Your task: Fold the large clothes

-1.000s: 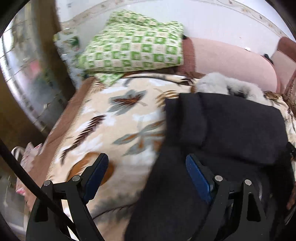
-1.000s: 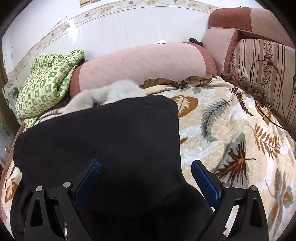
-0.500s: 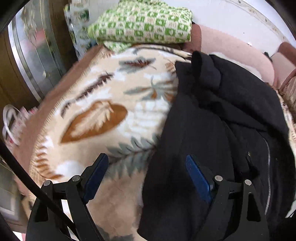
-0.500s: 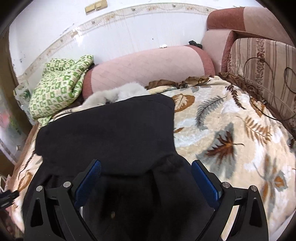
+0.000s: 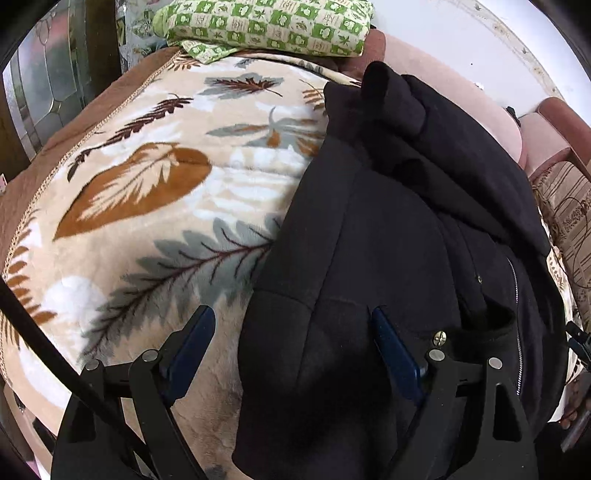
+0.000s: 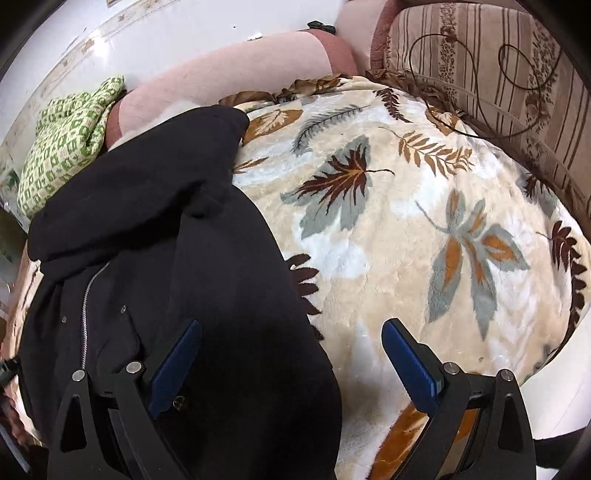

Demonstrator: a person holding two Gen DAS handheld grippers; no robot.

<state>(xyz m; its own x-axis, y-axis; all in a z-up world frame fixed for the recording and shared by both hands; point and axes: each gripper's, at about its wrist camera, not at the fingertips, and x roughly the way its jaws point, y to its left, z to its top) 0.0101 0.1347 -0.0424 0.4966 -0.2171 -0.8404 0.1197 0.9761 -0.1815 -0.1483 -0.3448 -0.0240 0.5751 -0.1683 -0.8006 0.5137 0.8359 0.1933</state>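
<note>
A large black zip-up coat (image 5: pixel 399 229) lies spread on a leaf-patterned blanket (image 5: pixel 155 206), its upper part folded over toward the pillows. My left gripper (image 5: pixel 295 350) hangs open over the coat's lower left edge, one finger above the blanket and the other above the black cloth. In the right wrist view the coat (image 6: pixel 159 236) fills the left half. My right gripper (image 6: pixel 291 358) is open over the coat's lower right edge, its left finger above the cloth and its right finger above the blanket (image 6: pixel 406 221). Neither gripper holds anything.
A green checked pillow (image 5: pixel 266 26) and a pink bolster (image 6: pixel 229 77) lie at the head of the bed by the white wall. A striped cushion with a thin black cable (image 6: pixel 480 59) is at the right. The bed's left edge (image 5: pixel 74 122) drops off near a mirrored door.
Both grippers have dropped and tilted down toward the coat's lower end. The left one now straddles its left edge, the right one has shifted right to its right edge. Both stayed open.
</note>
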